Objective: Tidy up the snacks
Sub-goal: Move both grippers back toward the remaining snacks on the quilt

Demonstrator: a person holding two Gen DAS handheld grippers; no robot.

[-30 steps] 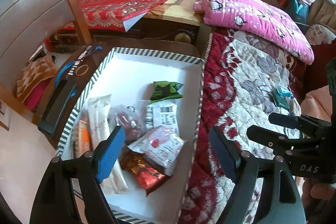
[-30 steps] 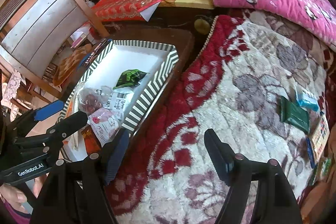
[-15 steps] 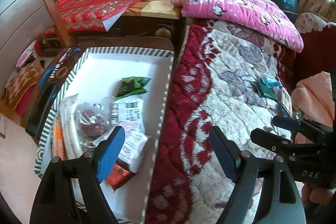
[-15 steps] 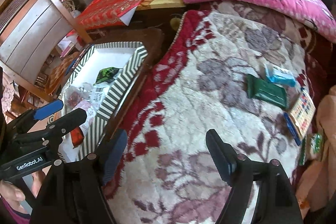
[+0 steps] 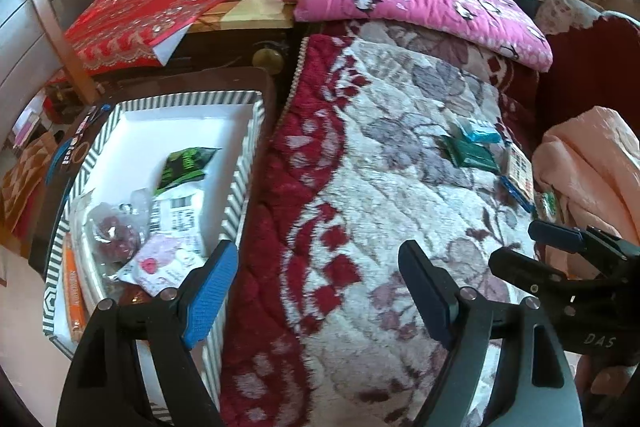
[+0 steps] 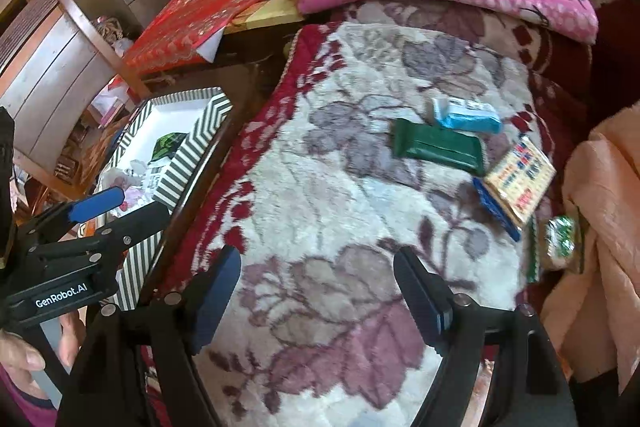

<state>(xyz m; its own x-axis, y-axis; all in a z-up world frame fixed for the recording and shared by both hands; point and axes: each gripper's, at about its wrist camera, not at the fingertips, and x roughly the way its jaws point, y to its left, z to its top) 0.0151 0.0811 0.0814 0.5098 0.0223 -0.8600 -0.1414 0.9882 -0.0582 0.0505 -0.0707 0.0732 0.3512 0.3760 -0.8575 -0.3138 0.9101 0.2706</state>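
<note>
Green snack bar (image 6: 436, 148) beyond empty jaws

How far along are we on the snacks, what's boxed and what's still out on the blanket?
Done: several packets already lie in the striped box. In hand: nothing; the left gripper and right gripper are both empty, the right's jaws opening. Left: the green bar, blue packet, colourful flat pack and a green-and-white packet on the blanket.

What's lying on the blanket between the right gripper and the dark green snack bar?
Nothing: in the right wrist view, only bare floral blanket lies between the open, empty right gripper and the dark green snack bar.
</note>
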